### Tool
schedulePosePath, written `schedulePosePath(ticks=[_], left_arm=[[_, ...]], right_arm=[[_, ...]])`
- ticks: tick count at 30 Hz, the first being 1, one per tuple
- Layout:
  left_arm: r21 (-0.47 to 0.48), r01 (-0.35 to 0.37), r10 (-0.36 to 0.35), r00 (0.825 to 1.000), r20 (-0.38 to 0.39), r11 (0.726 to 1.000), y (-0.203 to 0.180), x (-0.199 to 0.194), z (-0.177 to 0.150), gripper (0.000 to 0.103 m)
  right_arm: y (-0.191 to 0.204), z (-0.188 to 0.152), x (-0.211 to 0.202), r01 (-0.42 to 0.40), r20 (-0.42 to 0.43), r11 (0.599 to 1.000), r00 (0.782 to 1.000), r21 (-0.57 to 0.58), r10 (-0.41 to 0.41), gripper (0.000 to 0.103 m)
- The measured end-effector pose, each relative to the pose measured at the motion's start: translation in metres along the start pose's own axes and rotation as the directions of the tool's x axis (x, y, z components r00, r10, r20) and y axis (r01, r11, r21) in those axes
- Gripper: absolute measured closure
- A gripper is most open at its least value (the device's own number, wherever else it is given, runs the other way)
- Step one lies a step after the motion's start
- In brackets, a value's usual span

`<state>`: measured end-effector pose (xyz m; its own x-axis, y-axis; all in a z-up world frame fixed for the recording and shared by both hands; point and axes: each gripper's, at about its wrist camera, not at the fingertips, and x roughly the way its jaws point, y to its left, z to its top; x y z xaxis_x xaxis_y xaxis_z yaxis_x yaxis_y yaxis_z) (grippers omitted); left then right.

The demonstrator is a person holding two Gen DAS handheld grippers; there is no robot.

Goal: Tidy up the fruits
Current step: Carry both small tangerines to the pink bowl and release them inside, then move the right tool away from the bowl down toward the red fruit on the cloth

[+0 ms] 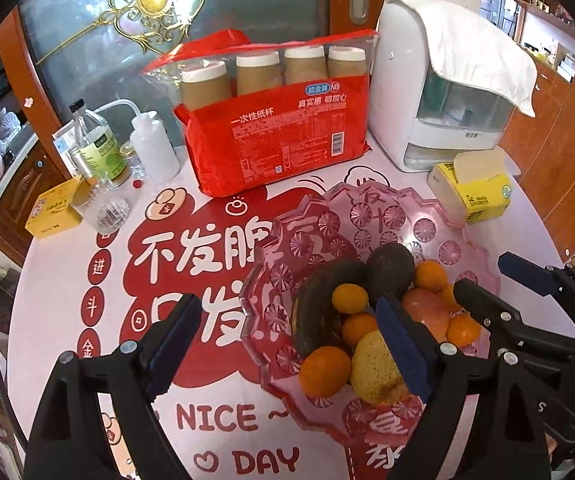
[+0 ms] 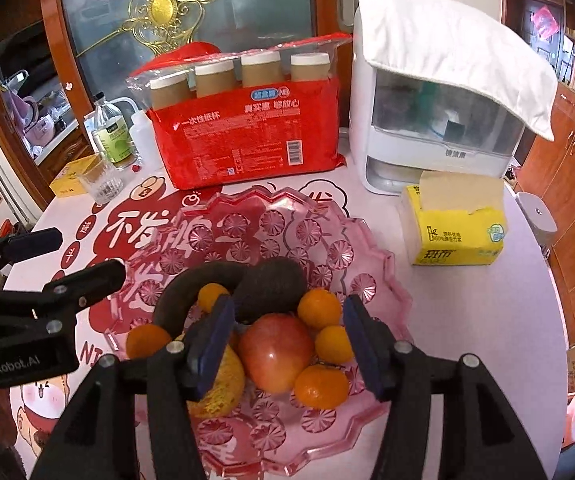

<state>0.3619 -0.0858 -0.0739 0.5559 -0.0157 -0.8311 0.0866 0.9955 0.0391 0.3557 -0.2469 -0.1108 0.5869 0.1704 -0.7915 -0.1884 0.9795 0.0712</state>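
A pink glass fruit bowl stands on the round table. It holds a red apple, a dark avocado, a blackened banana, a yellow pear and several small oranges. My right gripper is open, its fingers on either side of the apple just above the bowl. My left gripper is open and empty over the bowl's left rim; its right finger is above the pear.
A red pack of paper cups, a white appliance with a cloth on it and a yellow tissue box stand behind the bowl. Bottles, a glass and a yellow box stand at the far left.
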Motion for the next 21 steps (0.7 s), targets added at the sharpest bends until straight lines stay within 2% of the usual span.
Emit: schedulePosePath(ticks=[11,14,21], left_arm=[[-0.009,-0.004,0.005,0.998,0.063,1.000,0.016,-0.062,-0.014,0.015],[-0.019,0.002,0.000,0.996,0.088,1.000,0.022,-0.082,-0.019,0.010],[-0.032,0.023,-0.018,0.989,0.144,0.999,0.037,-0.126,-0.032,0.009]], right_arm=[[0.014,-0.003,-0.051,0.023,0.047,1.000,0.999,-0.004,-0.023,0.046],[0.019,-0.006,-0.070,0.030,0.068,1.000,0.997,0.000,-0.030,0.046],[0.034,-0.014,-0.109,0.042,0.107,0.999,0.993,0.003,-0.042,0.046]])
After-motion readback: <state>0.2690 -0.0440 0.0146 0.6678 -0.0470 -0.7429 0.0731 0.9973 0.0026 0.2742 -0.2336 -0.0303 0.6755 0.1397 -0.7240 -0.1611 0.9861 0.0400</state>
